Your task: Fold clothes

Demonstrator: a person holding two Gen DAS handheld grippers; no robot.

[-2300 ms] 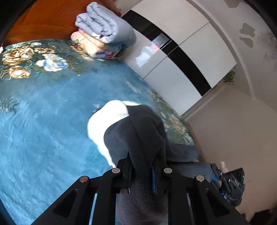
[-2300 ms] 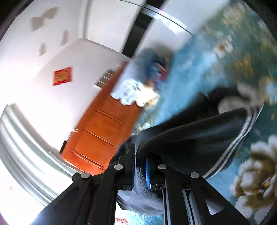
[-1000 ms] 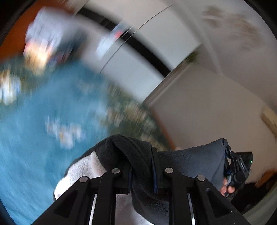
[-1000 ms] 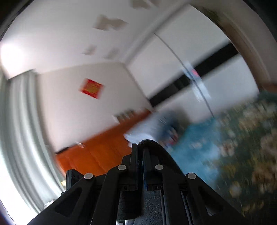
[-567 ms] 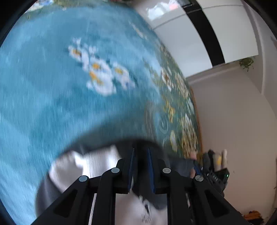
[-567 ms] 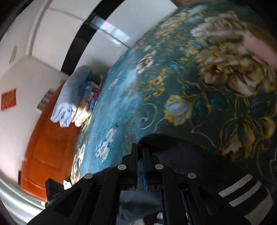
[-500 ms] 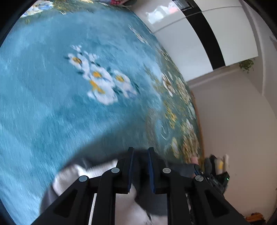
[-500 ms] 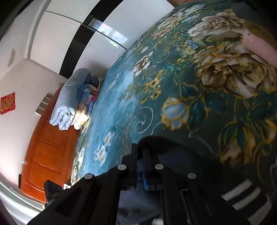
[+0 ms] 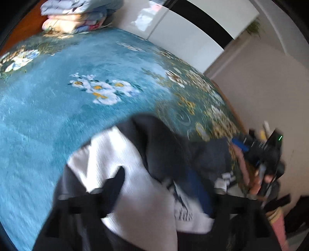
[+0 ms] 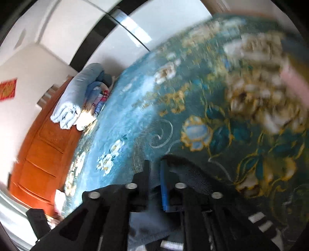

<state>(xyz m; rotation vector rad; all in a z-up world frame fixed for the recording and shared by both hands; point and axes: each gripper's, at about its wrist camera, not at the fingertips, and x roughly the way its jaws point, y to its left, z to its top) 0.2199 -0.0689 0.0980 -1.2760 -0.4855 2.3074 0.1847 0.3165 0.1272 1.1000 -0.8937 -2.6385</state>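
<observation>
A dark grey and white sweatshirt [image 9: 139,170] lies on the blue floral bedspread [image 9: 58,100] at the near edge of the bed. In the left wrist view my left gripper [image 9: 158,185] is blurred, its fingers spread wide, and the cloth lies loose between them. The right gripper [image 9: 260,154] shows at the right of that view, over the garment's far end. In the right wrist view my right gripper [image 10: 154,173] has its jaws slightly apart with bedspread visible between them. The dark cloth [image 10: 193,177] lies beside its right finger, and a striped cuff [image 10: 260,222] lies below.
A stack of folded quilts [image 9: 81,13] sits at the head of the bed against an orange wooden headboard [image 10: 42,150]. A white wardrobe with a black stripe [image 9: 193,25] stands beyond the bed. A pink object [image 10: 297,81] lies at the bed's right edge.
Both grippers brought the sweatshirt down onto the bed. The left jaws, shut on the cloth half a second ago, have opened wide. The right jaws have parted and the cloth has slipped out.
</observation>
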